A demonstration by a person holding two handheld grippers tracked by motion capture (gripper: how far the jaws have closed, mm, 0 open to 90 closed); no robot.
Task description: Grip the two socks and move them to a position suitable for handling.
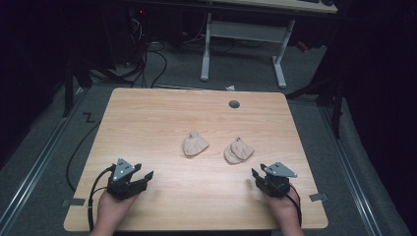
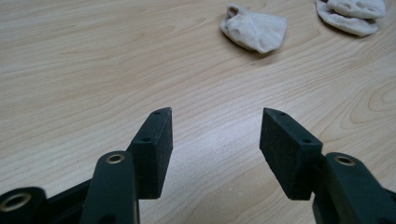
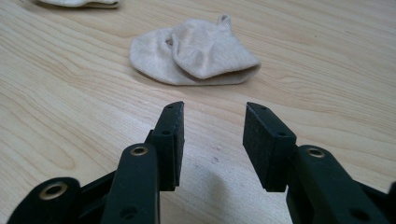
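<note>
L gripper (image 1: 143, 176) agape; R gripper (image 1: 253, 176) agape; socks (image 1: 239, 151) apart, untouched

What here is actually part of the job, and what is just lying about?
Part of the job:
left sock
right sock
left claw, open
right claw, open
wooden table they lie on

Just lying about:
white desk frame behind
cables on the floor

Your left gripper (image 1: 146, 176), right gripper (image 1: 253, 175): black, blocky jaws with flat textured pads, brass-ringed screw holes, grey three-cornered plate on top, black cable trailing past your bare wrists.
</note>
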